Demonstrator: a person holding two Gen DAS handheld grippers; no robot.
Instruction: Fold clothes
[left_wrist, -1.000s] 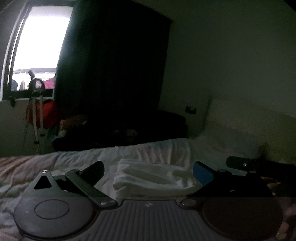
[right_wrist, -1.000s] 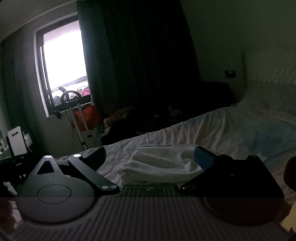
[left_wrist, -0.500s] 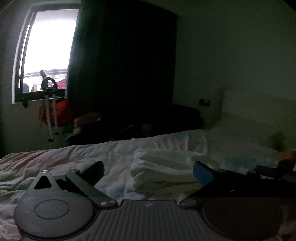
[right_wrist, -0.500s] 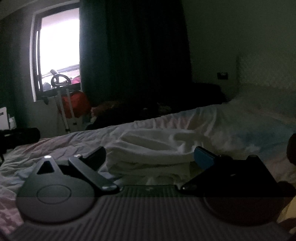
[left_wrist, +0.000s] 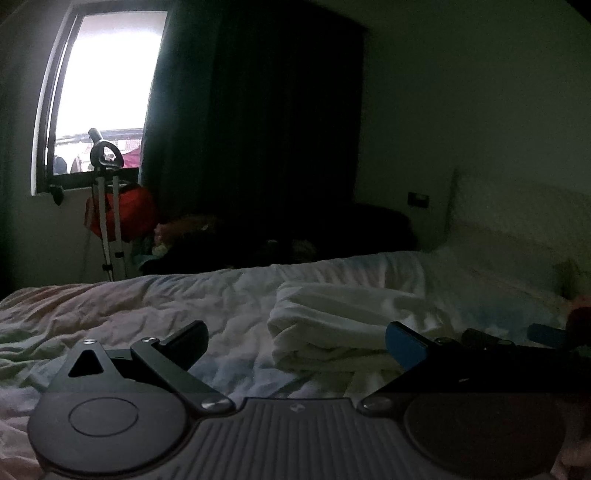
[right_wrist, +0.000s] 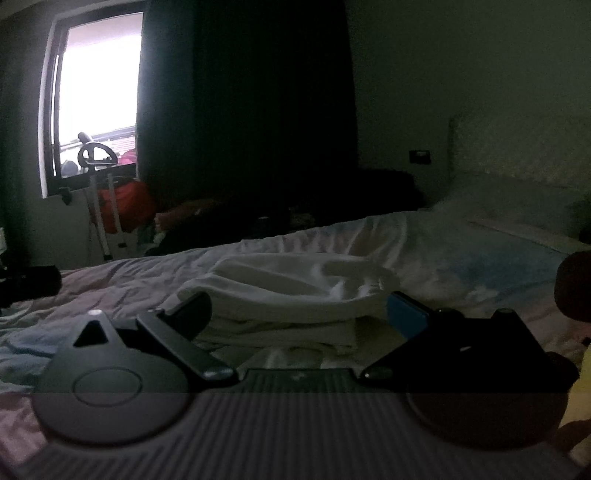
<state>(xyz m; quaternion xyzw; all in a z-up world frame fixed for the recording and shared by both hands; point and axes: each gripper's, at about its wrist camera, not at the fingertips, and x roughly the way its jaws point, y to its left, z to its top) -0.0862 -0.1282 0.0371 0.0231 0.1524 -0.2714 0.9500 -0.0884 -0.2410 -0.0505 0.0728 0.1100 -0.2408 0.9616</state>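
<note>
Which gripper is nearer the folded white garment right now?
Right. The right gripper faces the folded white garment squarely, open fingers flanking it. The left gripper sits off its left side, open, garment ahead-right.

Legible text: none. Labels, brands, numbers, signs: none readable in either view. Both views are dim.

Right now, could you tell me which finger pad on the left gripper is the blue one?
On the left gripper, the right-hand pad is blue; the left-hand pad is black.
</note>
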